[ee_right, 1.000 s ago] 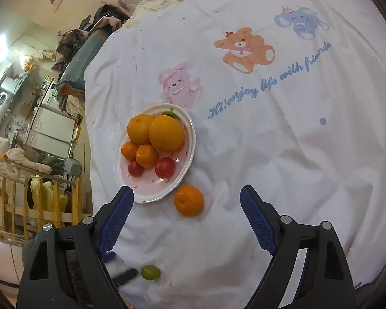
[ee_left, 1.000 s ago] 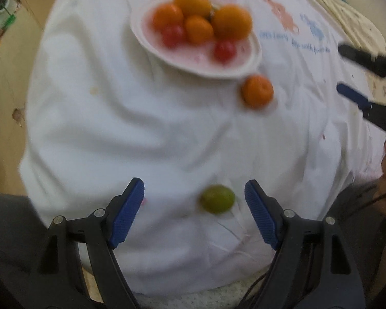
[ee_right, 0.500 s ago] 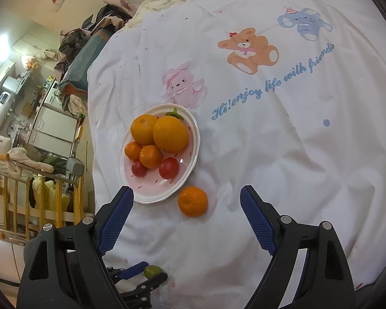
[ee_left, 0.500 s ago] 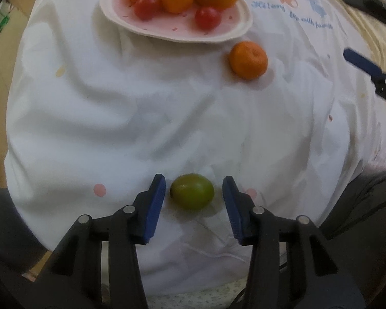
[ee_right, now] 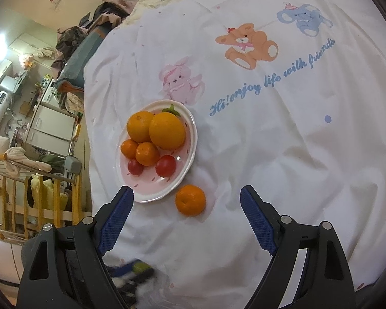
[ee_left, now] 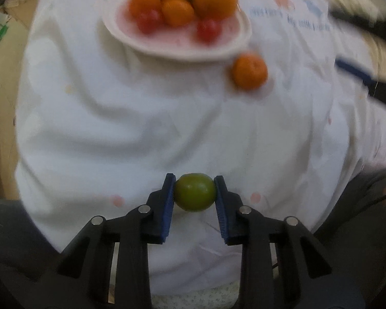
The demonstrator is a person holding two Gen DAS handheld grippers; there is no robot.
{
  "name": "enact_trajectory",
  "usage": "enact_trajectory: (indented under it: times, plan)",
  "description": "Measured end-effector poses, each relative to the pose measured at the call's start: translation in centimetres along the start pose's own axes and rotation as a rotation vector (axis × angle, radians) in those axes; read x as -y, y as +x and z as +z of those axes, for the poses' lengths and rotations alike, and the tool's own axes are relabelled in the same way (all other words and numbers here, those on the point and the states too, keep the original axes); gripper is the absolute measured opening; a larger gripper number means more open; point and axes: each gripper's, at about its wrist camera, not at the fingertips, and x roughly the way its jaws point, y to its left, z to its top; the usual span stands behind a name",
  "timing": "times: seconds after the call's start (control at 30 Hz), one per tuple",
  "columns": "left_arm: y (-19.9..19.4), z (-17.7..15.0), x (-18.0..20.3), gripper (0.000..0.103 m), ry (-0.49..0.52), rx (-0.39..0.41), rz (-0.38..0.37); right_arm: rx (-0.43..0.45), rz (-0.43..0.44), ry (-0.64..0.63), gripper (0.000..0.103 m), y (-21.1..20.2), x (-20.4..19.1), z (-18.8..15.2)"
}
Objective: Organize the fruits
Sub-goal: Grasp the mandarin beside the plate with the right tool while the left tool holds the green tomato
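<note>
Left tongs (ee_left: pixel 194 193) clamped on green fruit (ee_left: pixel 194 192), tangerine (ee_left: pixel 249 71) beside plate (ee_left: pixel 151 45) of fruit

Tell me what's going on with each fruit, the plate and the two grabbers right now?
green fruit: pinched between the left gripper's pads.
left gripper: shut on the green fruit.
right gripper: open, holding nothing.
loose orange: on the sheet, beside the plate.
plate: holds four orange fruits and two red ones.
sheet: wrinkled, spread under everything.
</note>
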Motion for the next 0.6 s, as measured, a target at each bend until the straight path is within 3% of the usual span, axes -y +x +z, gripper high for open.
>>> enact_trajectory:
  times: [0.17, 0.3, 0.43, 0.6]
  plan:
    - [-3.2, 3.2, -2.2, 0.026, -0.021, 0.089, 0.009, -0.07, -0.043, -0.035, 0.087, 2.6, -0.6, -0.5]
    - [-4.4, 5.6, -4.3, 0.026, -0.04, 0.13, 0.021, -0.128, -0.126, -0.137, 0.087, 5.4, -1.9, -1.0]
    - [-3.9, 6.5, -5.4, 0.026, -0.063, 0.158, 0.031, -0.184, -0.229, -0.288, 0.087, 8.3, -3.3, -1.8]
    - [-2.9, 7.0, -6.9, 0.026, -0.125, 0.168, 0.024, -0.215, -0.275, -0.43, 0.085, 10.3, -4.7, -3.2]
